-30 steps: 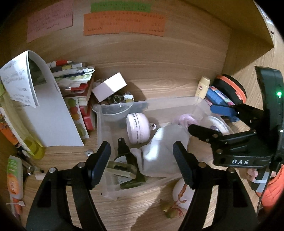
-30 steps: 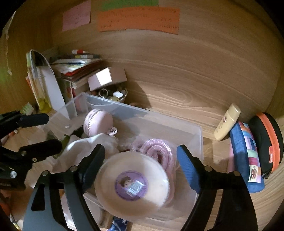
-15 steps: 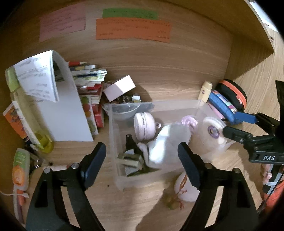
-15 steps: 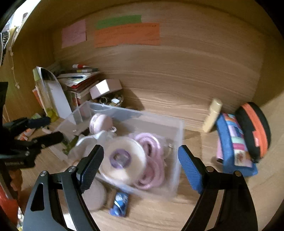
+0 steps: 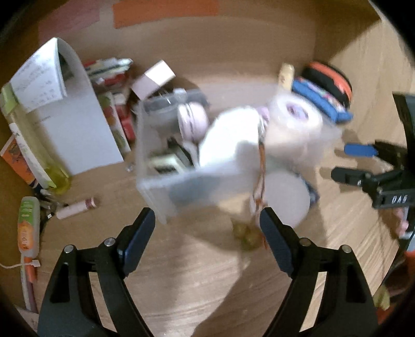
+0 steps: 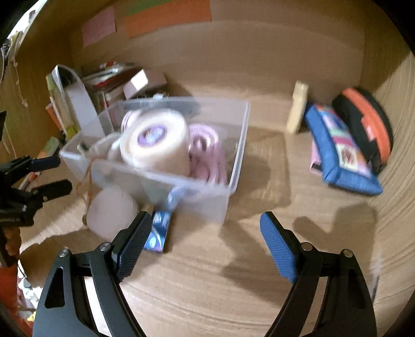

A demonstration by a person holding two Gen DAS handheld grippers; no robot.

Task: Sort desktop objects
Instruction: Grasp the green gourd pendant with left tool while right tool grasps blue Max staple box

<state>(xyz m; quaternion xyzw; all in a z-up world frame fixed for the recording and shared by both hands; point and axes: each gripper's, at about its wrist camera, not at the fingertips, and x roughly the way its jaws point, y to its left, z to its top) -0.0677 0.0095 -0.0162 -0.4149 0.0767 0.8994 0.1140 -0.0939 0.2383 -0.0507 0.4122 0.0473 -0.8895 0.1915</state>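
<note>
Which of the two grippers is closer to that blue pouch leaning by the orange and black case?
Right. The right gripper is open just in front of the blue pouch; the left gripper is open farther off, beyond the clear bin.

Both views are motion-blurred. Writing on the orange note (image 6: 167, 15) and pink note (image 6: 99, 25) is illegible. In the left wrist view the clear bin (image 5: 160, 191) smears into its contents; the white cloth (image 5: 228, 137) has no readable edge. The small greenish object (image 5: 246, 234) before it cannot be identified. The blue packet (image 6: 158, 230) is partly hidden behind a claw finger.
</note>
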